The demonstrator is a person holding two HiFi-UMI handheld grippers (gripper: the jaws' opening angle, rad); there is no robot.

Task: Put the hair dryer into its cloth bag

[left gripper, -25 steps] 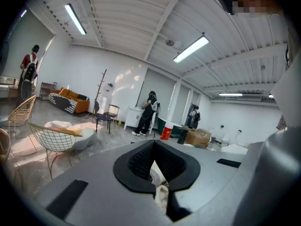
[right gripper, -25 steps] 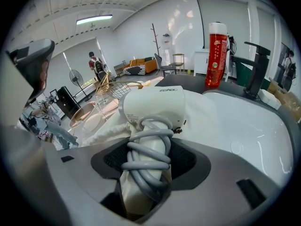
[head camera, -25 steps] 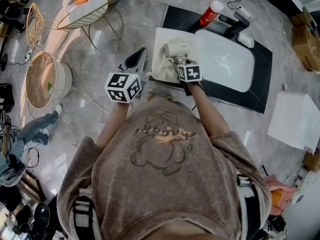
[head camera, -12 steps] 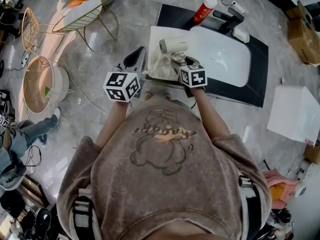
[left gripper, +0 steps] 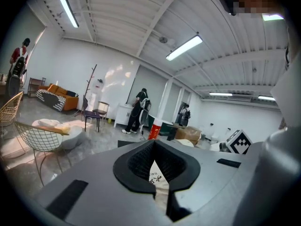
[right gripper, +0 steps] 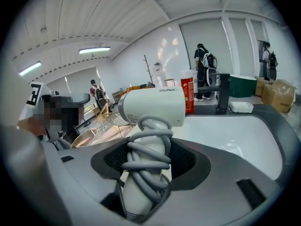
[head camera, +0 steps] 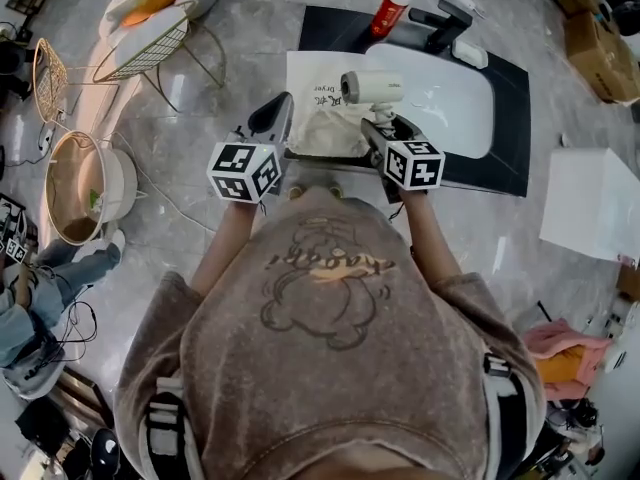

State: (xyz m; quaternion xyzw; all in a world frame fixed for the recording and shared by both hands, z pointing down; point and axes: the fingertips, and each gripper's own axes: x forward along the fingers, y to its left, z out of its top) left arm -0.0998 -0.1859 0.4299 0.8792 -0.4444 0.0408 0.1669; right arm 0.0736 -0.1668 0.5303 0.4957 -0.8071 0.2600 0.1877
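My right gripper (right gripper: 149,171) is clamped on the hair dryer (right gripper: 153,108). Its white handle, wound round with grey cord (right gripper: 146,161), stands upright between my pads, which press on it from both sides. The barrel sits crosswise above my fingertips at 12 o'clock, its length running from 9 to 3.

In the head view the dryer hangs over the far edge of the white cloth bag (head camera: 322,130), at 12 o'clock from my right marker cube (head camera: 414,164). The bag's rumpled end lies at 7 o'clock from the barrel.

My left gripper (left gripper: 155,149) has its jaws pressed together on a fold of the bag. White cloth with black print shows in the slit between the pads and runs down toward 6 o'clock. From these jaws the dryer is off at about 2 o'clock in the head view, well clear of them.

The bag rests on the black countertop (head camera: 505,163), with the white basin (head camera: 455,93) at its 3 o'clock. A red bottle (head camera: 388,10) and a black faucet (head camera: 440,30) stand at the far side.
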